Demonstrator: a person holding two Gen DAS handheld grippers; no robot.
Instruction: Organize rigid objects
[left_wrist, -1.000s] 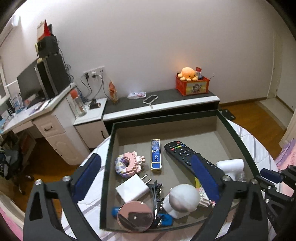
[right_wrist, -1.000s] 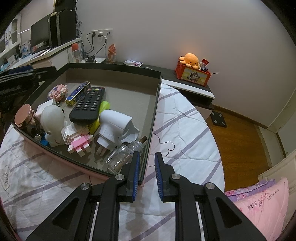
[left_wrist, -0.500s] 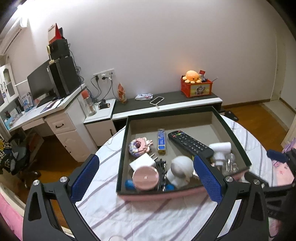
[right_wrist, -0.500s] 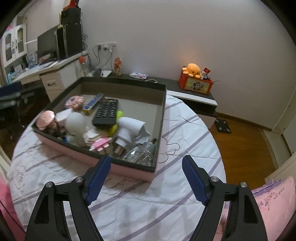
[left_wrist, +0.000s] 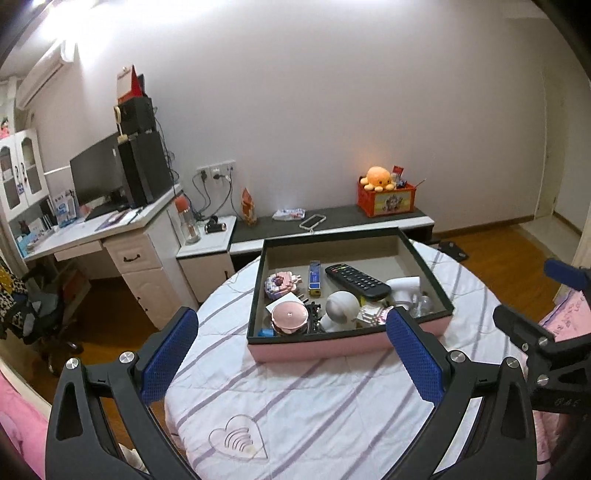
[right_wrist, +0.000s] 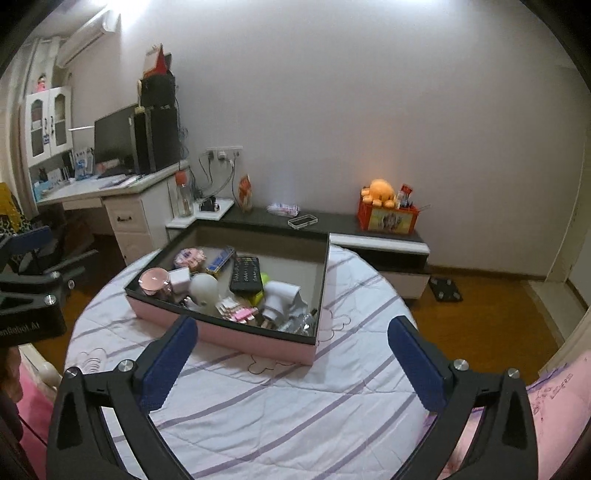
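Note:
A pink box with a dark rim (left_wrist: 317, 349) (right_wrist: 251, 338) sits on the round table. It holds a black remote (left_wrist: 356, 282) (right_wrist: 245, 275), a round pink tin (left_wrist: 290, 317), a white round-headed figure (left_wrist: 341, 306), a pink block toy (left_wrist: 280, 284), a slim blue and yellow pack (left_wrist: 314, 278) and a clear bottle (right_wrist: 299, 325). My left gripper (left_wrist: 291, 325) hangs open in front of the box, apart from it. My right gripper (right_wrist: 293, 326) is opening its jaws wide on the near right side. Nothing is between either pair of jaws.
The table wears a white cloth with purple stripes (left_wrist: 314, 406). Behind it runs a low cabinet (left_wrist: 332, 221) with an orange toy crate (left_wrist: 386, 197). A white desk with a monitor (left_wrist: 96, 177) stands at the left. Pink bedding (right_wrist: 554, 387) lies at the right.
Both grippers have drawn back and risen, so the box looks smaller and farther. The right jaws went from shut to wide open. The left jaws stayed open.

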